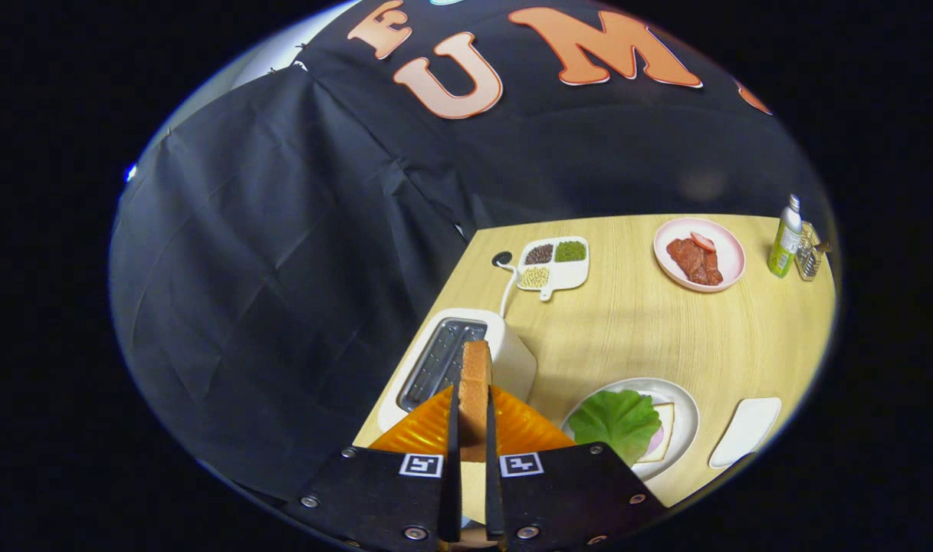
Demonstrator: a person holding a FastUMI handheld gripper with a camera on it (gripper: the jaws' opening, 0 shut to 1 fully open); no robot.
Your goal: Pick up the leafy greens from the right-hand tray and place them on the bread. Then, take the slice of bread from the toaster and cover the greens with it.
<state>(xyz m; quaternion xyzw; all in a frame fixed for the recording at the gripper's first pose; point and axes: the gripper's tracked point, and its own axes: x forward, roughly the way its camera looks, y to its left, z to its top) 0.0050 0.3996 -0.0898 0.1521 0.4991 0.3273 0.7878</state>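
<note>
My gripper [472,418] is shut on a slice of bread [476,383], held on edge between the two fingers, above the white toaster [512,360]. The toaster's dark slots [441,360] lie just beyond and left of the slice. To the right of the fingers a round plate [684,414] carries a bread slice [664,437] with a pinkish layer, and a leafy green [615,420] lies on top of it.
A white empty tray [746,432] sits right of the plate. Farther back on the wooden table [635,337] stand a divided dish of grains [553,263], a pink plate with meat [698,254], a green bottle [786,238] and a small rack [809,257]. The table's left edge drops off beside the toaster.
</note>
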